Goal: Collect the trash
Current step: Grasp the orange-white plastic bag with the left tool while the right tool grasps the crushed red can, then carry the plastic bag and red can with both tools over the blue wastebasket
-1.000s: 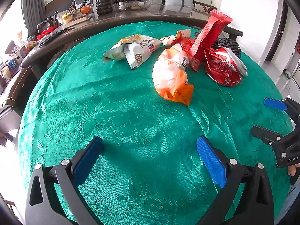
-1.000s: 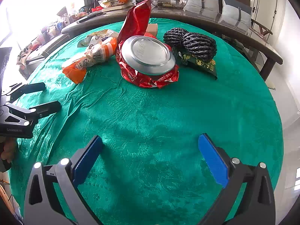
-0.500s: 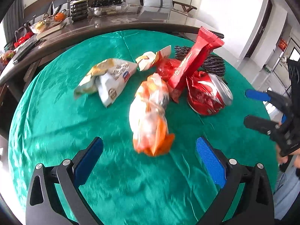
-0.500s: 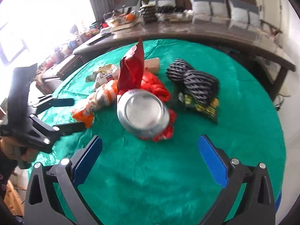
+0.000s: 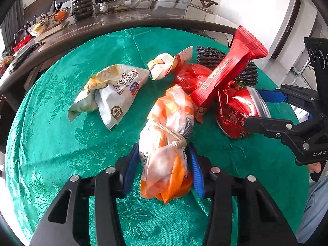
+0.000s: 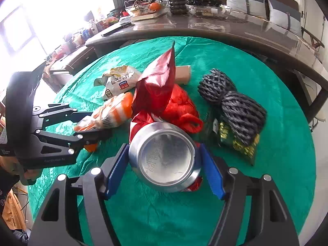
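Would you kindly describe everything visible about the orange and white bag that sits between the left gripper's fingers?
The orange and white bag is a crinkled, translucent plastic wrapper with orange stripes and patches, cinched near its middle by a tan tie. It lies lengthwise on the green tablecloth, its near end bulging between the blue pads of the left gripper, which press against both sides. Its far end touches the red stick-shaped wrapper. In the right wrist view it lies left of the crushed can.
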